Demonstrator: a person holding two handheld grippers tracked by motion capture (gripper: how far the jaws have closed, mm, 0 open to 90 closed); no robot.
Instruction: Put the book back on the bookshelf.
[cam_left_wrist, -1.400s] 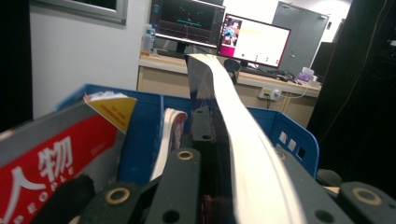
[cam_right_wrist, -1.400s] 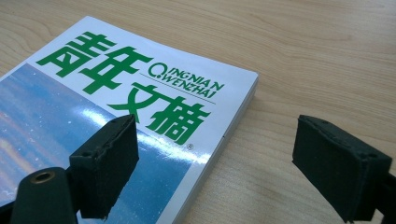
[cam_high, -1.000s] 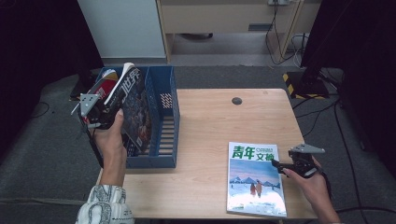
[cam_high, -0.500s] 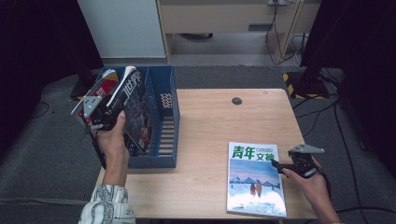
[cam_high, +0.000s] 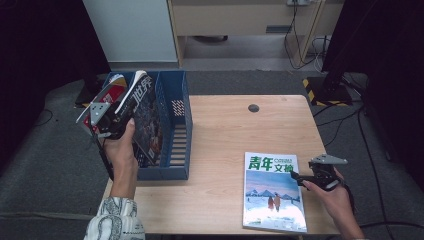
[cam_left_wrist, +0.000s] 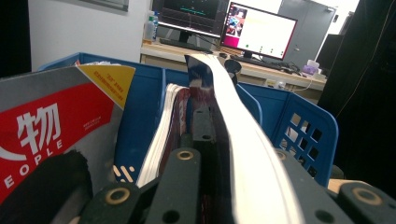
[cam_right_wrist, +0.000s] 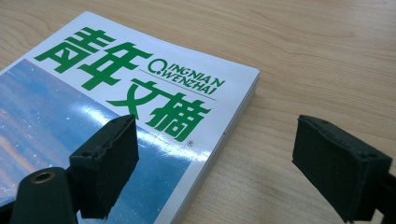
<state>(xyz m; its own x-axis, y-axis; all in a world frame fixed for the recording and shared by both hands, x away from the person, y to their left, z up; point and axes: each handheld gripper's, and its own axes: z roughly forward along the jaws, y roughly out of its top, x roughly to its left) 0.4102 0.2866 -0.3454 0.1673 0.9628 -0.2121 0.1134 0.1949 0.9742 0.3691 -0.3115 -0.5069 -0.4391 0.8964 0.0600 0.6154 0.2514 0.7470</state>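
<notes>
Since the earlier frames, the dark-covered magazine (cam_high: 145, 117) pinched in the left gripper (cam_high: 107, 120) has tilted slightly above the blue plastic file box (cam_high: 175, 125); the right gripper (cam_right_wrist: 215, 163), jaws wide, straddles the right edge of the green-titled magazine (cam_high: 272, 190) flat on the wooden counter (cam_high: 225, 135).

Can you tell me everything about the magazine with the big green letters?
The green-lettered magazine lies flat and closed on the wooden table, near its front right corner. Its glossy cover has a white top band with large green characters, and below it a blue snowy mountain picture with two small figures. It looks fairly thick. The right tool is open at its right edge, not gripping it.
</notes>
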